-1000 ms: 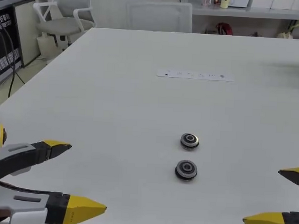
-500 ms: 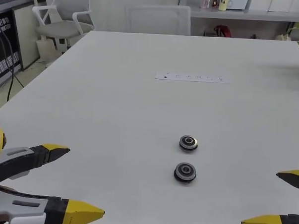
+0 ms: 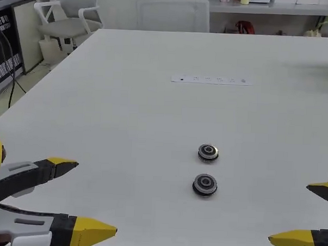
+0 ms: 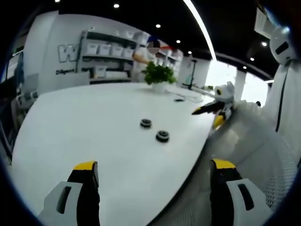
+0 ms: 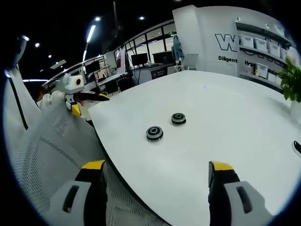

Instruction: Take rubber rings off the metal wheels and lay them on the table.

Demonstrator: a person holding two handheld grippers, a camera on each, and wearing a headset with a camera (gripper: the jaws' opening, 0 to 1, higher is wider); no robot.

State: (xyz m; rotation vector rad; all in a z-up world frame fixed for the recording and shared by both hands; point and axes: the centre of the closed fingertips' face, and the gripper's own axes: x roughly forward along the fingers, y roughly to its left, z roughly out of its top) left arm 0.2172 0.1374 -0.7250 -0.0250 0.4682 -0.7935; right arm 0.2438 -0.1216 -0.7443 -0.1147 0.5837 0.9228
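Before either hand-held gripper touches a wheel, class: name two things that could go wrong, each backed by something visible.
1. The near round metal wheel with its black rubber ring and the far round metal wheel lie loose on the smooth white table; a one-sided pinch might slide one away.
2. They sit close together, so the open left hand-held gripper or right hand-held gripper could knock the neighbour.

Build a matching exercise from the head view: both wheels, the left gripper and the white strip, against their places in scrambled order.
1. nearer wheel
2. farther wheel
3. left gripper
4. white strip

A. far down the table, beyond both wheels
B. bottom left corner, jaws open
C. mid-table, lower of a pair
D. mid-table, upper of a pair

Pairs: 1-C, 2-D, 3-B, 4-A.
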